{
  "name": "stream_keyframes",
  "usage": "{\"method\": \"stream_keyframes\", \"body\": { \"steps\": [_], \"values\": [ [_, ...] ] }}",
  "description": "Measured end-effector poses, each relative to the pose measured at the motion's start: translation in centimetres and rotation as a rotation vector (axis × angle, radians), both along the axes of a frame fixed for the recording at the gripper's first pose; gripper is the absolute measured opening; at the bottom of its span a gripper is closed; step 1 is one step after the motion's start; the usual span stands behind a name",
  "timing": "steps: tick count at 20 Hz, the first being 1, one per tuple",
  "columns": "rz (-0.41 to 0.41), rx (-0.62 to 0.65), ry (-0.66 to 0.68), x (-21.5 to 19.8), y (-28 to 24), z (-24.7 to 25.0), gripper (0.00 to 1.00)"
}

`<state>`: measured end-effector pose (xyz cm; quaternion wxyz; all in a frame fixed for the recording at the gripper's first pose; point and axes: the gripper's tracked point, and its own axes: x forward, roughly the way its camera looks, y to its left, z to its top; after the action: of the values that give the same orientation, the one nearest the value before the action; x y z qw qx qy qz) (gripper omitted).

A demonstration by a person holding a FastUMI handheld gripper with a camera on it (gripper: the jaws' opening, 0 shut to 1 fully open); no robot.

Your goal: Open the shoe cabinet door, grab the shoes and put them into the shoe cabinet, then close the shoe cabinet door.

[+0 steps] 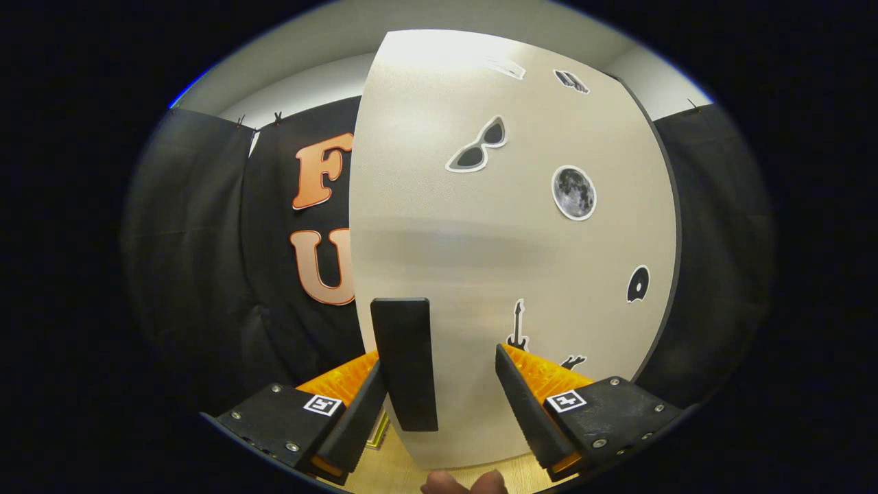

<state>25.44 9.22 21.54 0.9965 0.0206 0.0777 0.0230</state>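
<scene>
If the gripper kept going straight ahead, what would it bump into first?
Most likely the black handle on the shoe cabinet door. It sits between the open gripper's fingers, close to one finger. The pale door panel lies right behind it, though exact depth is hard to judge.

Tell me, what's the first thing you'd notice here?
The big pale shoe cabinet door, dotted with stickers: sunglasses up high, a moon beside them, a little guitar low down. The gripper is open, its fingers either side of the door's dark handle, which sits nearer one finger.
</scene>
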Motion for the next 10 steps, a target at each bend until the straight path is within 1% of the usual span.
{"method": "stream_keyframes", "body": {
  "steps": [3, 7, 10],
  "values": [
    [-0.034, -0.012, -0.001, 0.4, -0.1, 0.0, 0.93],
    [-0.053, -0.015, 0.007, 1.7, 0.0, 0.2, 0.93],
    [-0.061, -0.014, 0.018, 1.8, 0.1, 0.1, 0.93]
  ]
}}
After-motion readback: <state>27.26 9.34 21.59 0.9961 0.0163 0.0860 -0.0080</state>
